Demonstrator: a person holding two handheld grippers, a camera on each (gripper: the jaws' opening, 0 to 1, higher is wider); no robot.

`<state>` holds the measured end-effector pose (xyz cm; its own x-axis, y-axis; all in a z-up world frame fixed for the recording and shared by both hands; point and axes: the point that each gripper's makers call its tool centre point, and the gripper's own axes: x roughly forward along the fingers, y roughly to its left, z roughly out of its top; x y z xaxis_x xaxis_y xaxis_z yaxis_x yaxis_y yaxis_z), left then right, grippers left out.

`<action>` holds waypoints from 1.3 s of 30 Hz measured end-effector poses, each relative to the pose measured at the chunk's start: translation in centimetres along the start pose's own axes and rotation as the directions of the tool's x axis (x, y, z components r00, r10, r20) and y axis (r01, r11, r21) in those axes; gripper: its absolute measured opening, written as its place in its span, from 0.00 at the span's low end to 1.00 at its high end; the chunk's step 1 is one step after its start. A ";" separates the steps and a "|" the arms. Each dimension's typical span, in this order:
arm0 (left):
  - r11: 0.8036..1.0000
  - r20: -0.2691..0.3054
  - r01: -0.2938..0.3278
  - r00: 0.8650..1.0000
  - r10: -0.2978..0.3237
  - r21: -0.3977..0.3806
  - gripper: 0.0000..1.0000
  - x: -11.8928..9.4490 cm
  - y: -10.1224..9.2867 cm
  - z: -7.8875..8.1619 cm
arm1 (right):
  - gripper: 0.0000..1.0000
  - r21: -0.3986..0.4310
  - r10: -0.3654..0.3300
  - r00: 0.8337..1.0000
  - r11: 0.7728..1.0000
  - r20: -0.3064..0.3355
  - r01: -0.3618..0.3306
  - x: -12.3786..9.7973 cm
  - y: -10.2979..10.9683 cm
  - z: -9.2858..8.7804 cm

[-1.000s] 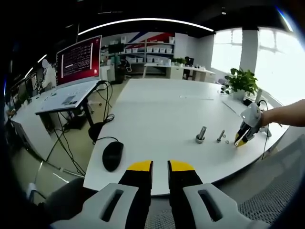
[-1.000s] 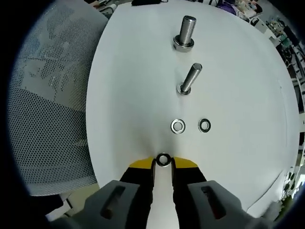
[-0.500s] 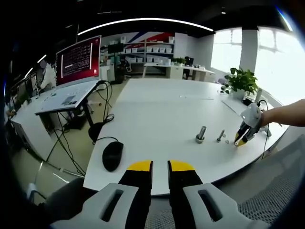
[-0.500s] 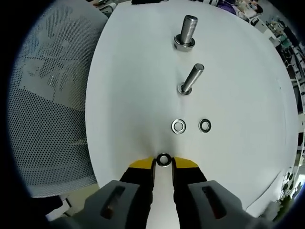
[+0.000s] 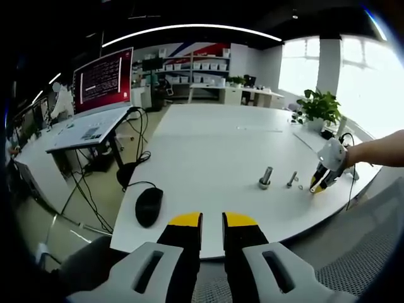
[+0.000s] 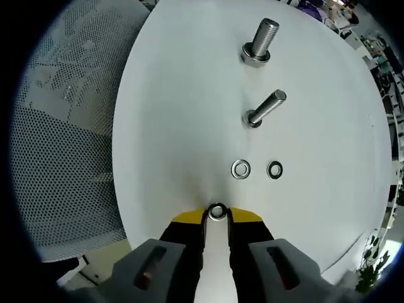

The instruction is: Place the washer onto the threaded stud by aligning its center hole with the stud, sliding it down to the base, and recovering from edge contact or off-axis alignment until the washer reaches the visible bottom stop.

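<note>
In the right gripper view, the right gripper (image 6: 216, 216) sits at the bottom centre of the frame with its yellow-tipped jaws nearly closed, pinching a small metal washer (image 6: 216, 211) between the tips (the ring sits right at the jaw ends, its hole facing the camera). Above it on the white table (image 6: 177, 126) lie two more washers, one (image 6: 240, 168) near the middle and another (image 6: 274, 169) just to its right. Further up stands a thin stud (image 6: 264, 108), leaning right in the picture, and at the top a thicker stud (image 6: 260, 43) with a nut at its base. A mesh chair (image 6: 63, 126) fills the left side.

In the left gripper view, the left gripper (image 5: 212, 219) at bottom centre holds nothing, jaws slightly parted, near a black mouse (image 5: 149, 206).
</note>
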<state>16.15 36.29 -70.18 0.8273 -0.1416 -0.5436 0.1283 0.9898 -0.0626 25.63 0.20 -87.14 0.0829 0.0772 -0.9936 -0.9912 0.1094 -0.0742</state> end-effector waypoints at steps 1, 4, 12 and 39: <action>1.000 0.000 0.000 1.000 0.000 0.000 0.10 0.0 0.0 0.0 | 0.16 0.000 0.000 1.000 1.000 -0.001 0.000 0.0 0.0 0.0; 1.000 0.002 0.000 1.000 0.000 -0.002 0.10 0.0 0.0 0.0 | 0.16 -0.001 -0.004 1.000 1.000 -0.002 0.004 0.0 -0.1 0.0; 1.000 0.001 -0.001 1.000 0.001 -0.002 0.10 0.0 0.0 0.1 | 0.16 0.003 0.004 1.000 1.000 -0.008 -0.004 0.1 -0.1 0.0; 1.000 0.000 -0.004 1.000 0.004 -0.005 0.10 0.0 0.1 0.0 | 0.15 -0.011 0.025 0.999 1.000 0.022 -0.025 -0.1 -0.2 -0.2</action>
<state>16.20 36.35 -70.21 0.8279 -0.1377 -0.5436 0.1225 0.9904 -0.0642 25.75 0.00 -87.00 0.0604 0.1022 -0.9929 -0.9940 0.0970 -0.0505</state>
